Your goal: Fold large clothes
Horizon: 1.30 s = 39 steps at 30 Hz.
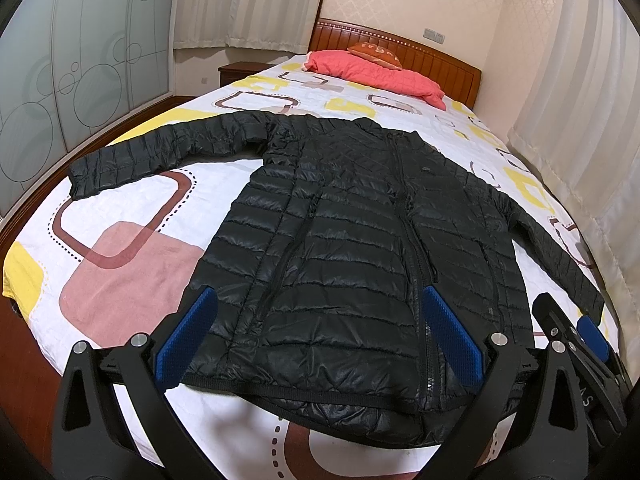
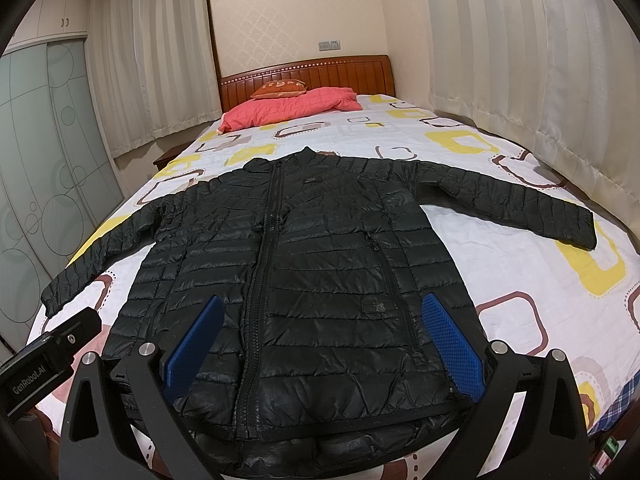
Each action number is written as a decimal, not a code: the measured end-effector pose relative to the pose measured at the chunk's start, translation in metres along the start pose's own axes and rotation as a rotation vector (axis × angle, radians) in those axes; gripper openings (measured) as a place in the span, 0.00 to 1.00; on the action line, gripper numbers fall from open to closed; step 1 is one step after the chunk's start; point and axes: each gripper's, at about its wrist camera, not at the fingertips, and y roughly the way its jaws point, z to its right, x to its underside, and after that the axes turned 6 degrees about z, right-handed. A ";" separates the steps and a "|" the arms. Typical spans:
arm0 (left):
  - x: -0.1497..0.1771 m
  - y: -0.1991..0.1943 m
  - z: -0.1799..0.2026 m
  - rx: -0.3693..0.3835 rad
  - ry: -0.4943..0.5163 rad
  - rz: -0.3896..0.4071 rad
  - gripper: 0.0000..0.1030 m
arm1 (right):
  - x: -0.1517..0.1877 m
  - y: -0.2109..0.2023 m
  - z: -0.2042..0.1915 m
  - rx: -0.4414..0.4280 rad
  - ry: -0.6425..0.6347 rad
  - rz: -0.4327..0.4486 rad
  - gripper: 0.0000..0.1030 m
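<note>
A puffy black jacket (image 1: 344, 240) lay flat on the bed (image 1: 132, 280), zipped up and face up.

Its collar pointed to the headboard (image 2: 320, 76) and its hem to the foot of the bed, both sleeves spread wide. It looked soft, light and slippery. A sleeve cuff or hem corner seemed a good place to pinch. The left tool (image 1: 316, 336) and right tool (image 2: 320, 344) hung wide apart over the hem, gripping nothing.

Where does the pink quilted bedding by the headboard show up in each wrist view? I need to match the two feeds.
Left wrist view: the pink bedding lies upper centre-right, beyond the black jacket.
Right wrist view: the pink bedding lies upper centre-left, beyond the jacket's collar.
Shared landmark: the orange cushion resting against it at the wooden headboard.
</note>
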 end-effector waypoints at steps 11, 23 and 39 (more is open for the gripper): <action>0.003 0.000 0.003 0.001 -0.001 -0.001 0.98 | 0.001 0.000 0.000 0.000 0.000 0.000 0.95; 0.005 0.002 0.008 0.006 0.003 -0.011 0.98 | 0.003 0.000 -0.003 0.001 0.000 -0.001 0.96; 0.000 0.000 0.006 0.019 -0.023 -0.025 0.98 | -0.002 -0.006 -0.002 -0.005 0.005 0.010 0.96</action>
